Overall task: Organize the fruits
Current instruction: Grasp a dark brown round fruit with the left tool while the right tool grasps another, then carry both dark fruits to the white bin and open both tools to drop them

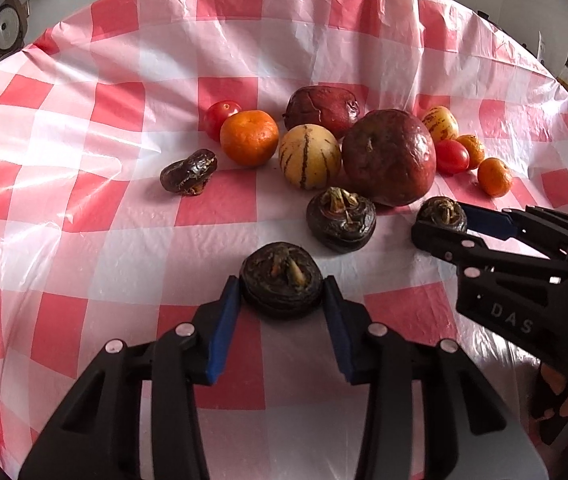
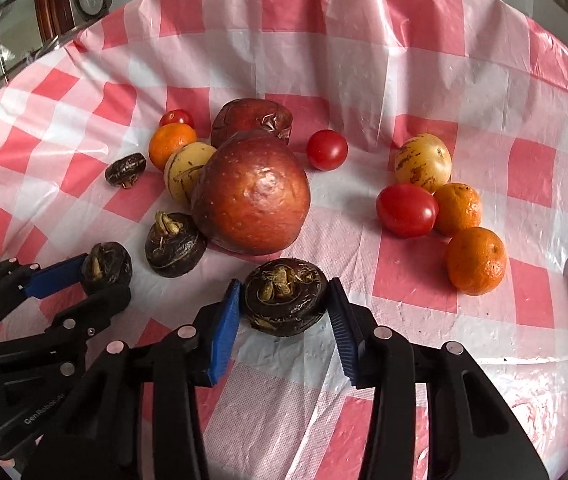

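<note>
Fruits: all on red-white check cloth, loose cluster mid-table.
Left gripper: I've got its blue pads pinching a dark chestnut, both sides touching, nut sits on cloth.
Right gripper: pads pressed on another dark chestnut, just in front of big apple.
Third chestnut: free, betw. the two grippers, beside apple.
Fourth chestnut: alone, left of cluster.
Behind apple: wrinkled red fruit, striped yellow melon, mandarin, tomato.
Right group: 2nd striped melon, tomato, 2 mandarins, touching each other.
Lone tomato: apart, betw. groups.
</note>
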### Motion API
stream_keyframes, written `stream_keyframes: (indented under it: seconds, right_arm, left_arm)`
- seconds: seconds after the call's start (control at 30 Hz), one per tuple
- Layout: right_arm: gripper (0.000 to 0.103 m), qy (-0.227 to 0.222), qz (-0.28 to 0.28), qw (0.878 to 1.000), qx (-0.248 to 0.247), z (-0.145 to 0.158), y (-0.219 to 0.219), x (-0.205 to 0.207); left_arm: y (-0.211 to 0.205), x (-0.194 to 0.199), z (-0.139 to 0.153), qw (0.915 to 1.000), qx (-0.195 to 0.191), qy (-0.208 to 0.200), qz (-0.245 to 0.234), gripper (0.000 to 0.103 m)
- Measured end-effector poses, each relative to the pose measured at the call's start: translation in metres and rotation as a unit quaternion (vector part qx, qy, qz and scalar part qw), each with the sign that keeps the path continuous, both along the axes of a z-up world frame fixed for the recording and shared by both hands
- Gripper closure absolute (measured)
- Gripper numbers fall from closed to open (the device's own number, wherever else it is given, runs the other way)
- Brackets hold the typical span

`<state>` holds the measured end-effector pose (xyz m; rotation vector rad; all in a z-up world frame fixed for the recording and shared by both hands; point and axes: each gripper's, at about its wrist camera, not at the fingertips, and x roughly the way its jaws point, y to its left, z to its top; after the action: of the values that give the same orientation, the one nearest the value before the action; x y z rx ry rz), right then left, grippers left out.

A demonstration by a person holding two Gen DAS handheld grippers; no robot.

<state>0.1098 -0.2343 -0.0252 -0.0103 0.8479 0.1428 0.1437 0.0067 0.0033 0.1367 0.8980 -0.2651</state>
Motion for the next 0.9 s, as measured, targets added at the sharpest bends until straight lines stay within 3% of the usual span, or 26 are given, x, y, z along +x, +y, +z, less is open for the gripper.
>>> stream_keyframes:
  seconds: [0.27,0.4,0.53,0.67,0.9]
  right_arm:
    - [0.06,0.001,0.0,1.0,0.004,0.001,-0.006,-0.004]
    - [0.061,0.002,-0.019,1.0,0.022,0.001,-0.016,-0.016]
    - [0.06,0.008,-0.021,0.998,0.062,0.005,-0.023,-0.062]
    - [0.06,0.002,-0.013,0.994,0.112,0.012,-0.018,-0.117]
    - [0.06,0.007,0.061,0.988,0.14,0.019,0.047,-0.184]
  left_arm:
    - [0.003,0.0,0.001,0.9999,-0.01,0.003,0.001,0.061]
    - [0.014,-0.007,0.003,0.9992,-0.029,0.005,0.026,0.062]
    - [0.039,-0.057,0.009,0.9975,-0.058,0.002,0.039,0.062]
    - [0.078,-0.117,0.026,0.9928,-0.094,-0.031,0.067,0.062]
    - [0.166,-0.228,0.036,0.983,-0.108,-0.075,0.128,0.061]
